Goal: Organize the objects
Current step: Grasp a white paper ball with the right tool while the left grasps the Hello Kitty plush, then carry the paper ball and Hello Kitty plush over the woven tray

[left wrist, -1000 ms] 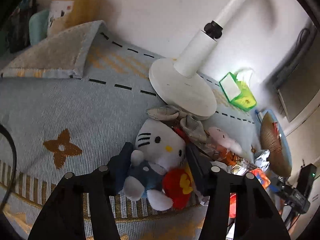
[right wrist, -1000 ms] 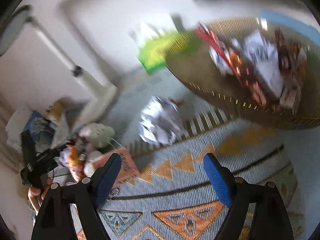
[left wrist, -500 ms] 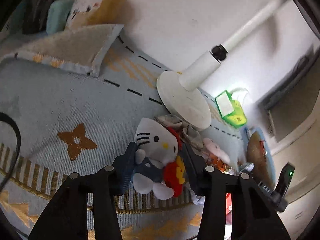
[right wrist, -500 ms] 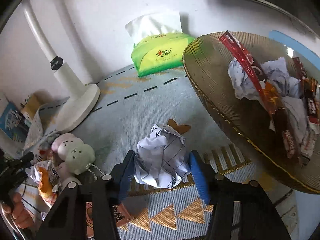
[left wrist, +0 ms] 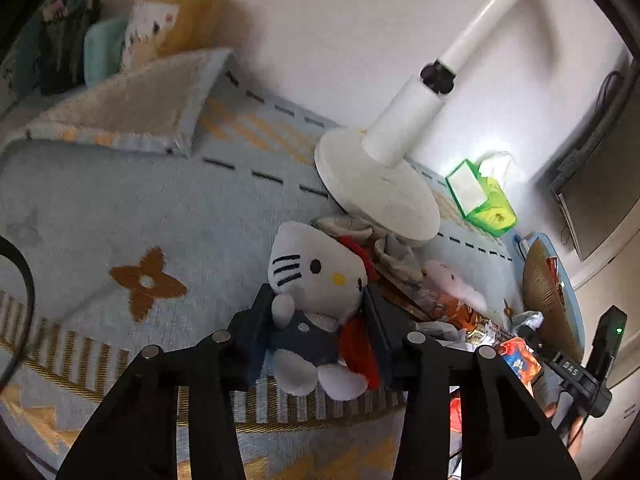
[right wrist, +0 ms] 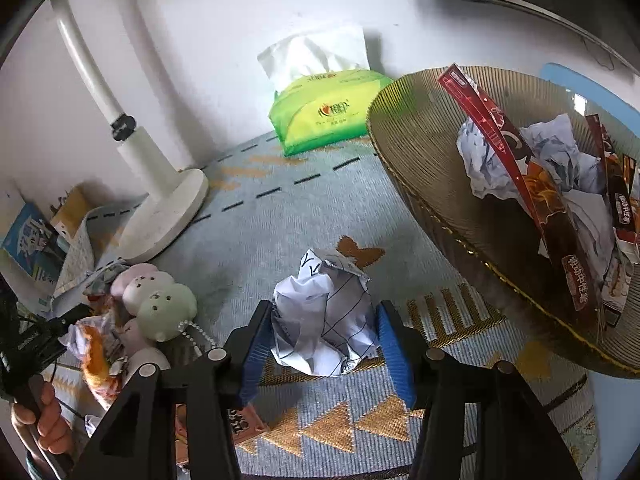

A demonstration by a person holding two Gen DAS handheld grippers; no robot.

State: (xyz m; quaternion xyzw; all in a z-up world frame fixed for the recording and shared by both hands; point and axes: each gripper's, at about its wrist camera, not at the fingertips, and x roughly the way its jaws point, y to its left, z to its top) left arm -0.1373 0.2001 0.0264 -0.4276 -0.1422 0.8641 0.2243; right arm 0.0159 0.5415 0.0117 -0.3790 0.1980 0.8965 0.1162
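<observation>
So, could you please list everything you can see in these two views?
white cat plush toy: one, white with blue dungarees, between the left jaws
crumpled lined paper ball: one, white, between the right jaws
round woven basket: one, brown-gold, right of the ball, holding red wrappers
soft tissue pack: one, green, by the wall
round-based plastic stand: one, white, by the wall
pastel soft toys: a few, pink and green, left of the ball
woven patterned rug: one, pale blue and gold, under everything
left gripper: one, black, jaws closing on the plush
right gripper: one, blue pads, gripping the ball
hand: one, lower left of the right view
</observation>
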